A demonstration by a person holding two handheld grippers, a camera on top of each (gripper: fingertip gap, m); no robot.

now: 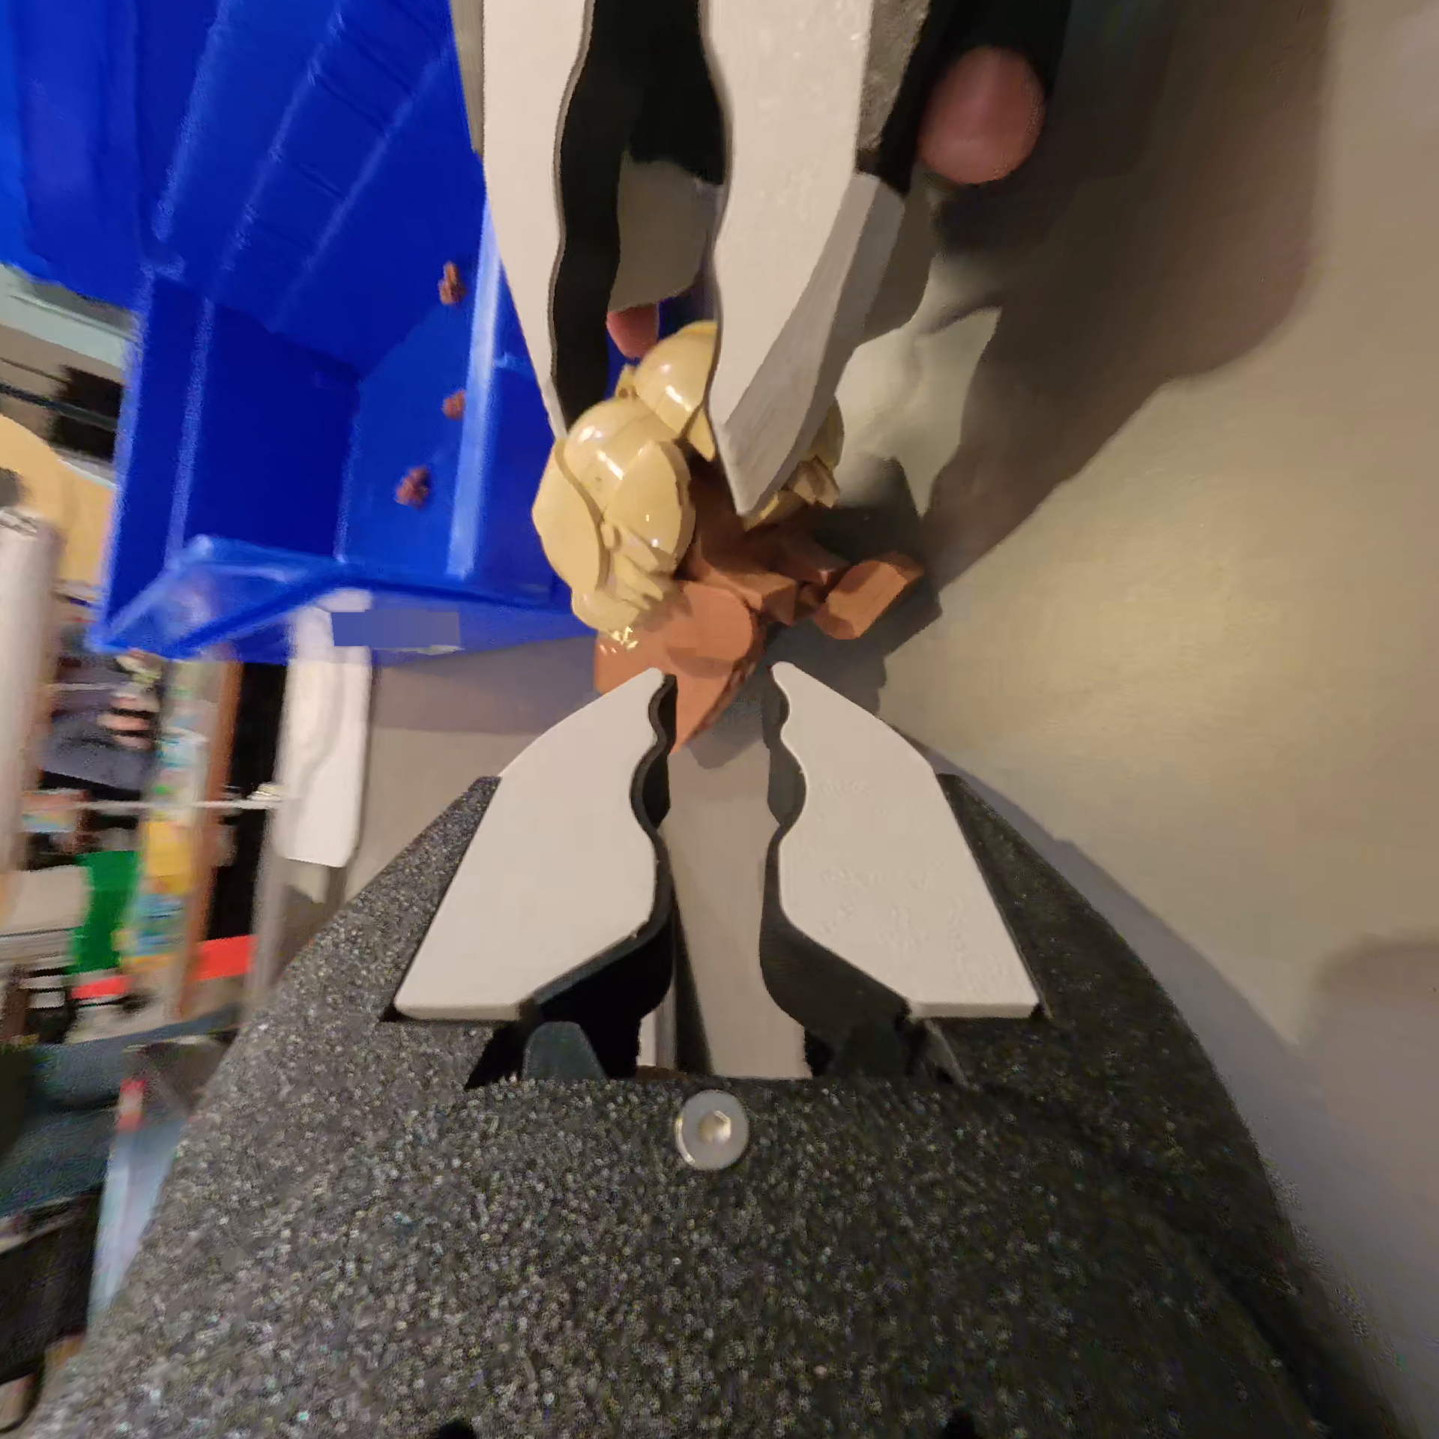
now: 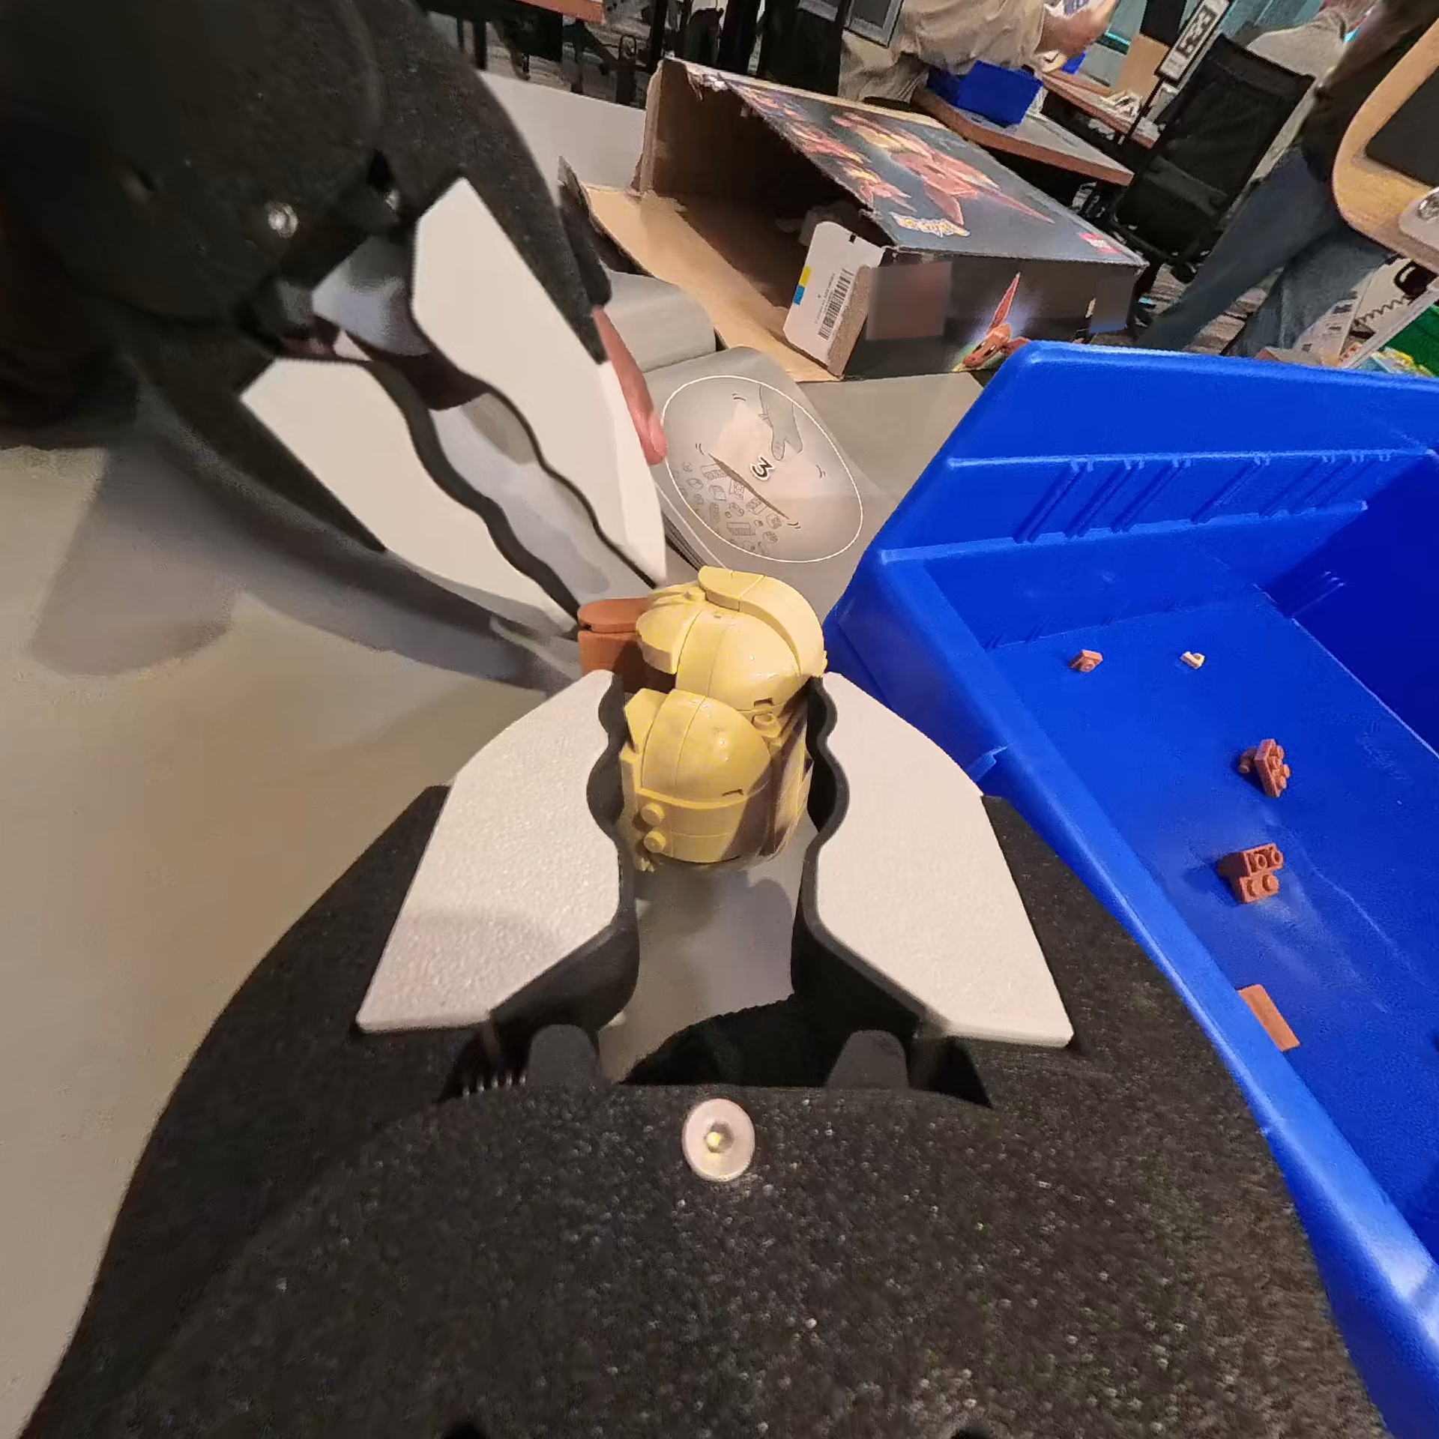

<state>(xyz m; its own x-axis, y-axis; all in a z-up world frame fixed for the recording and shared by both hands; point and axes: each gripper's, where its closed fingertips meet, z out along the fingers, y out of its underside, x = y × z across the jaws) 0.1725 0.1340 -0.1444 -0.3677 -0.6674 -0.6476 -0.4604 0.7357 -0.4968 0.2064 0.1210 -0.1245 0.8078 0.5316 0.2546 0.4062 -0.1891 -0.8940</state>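
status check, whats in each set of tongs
Right tongs clamped on tan-and-brown brick model. Left tongs open at its brown end piece. Blue bin alongside.

We see pale grey table (image 2: pixel 156 779); blue bin (image 2: pixel 1168 701) right of right gripper (image 2: pixel 712 767), booklet (image 2: pixel 763 483) and cardboard box (image 2: pixel 856 233) beyond.

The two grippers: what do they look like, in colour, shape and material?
Both are alike. The left gripper and right gripper each have two flat pale grey fingers that taper to the tip, with wavy black rubber pads along the inner edges. The body is coarse black speckled foam with one silver screw. No cables or sleeves show.
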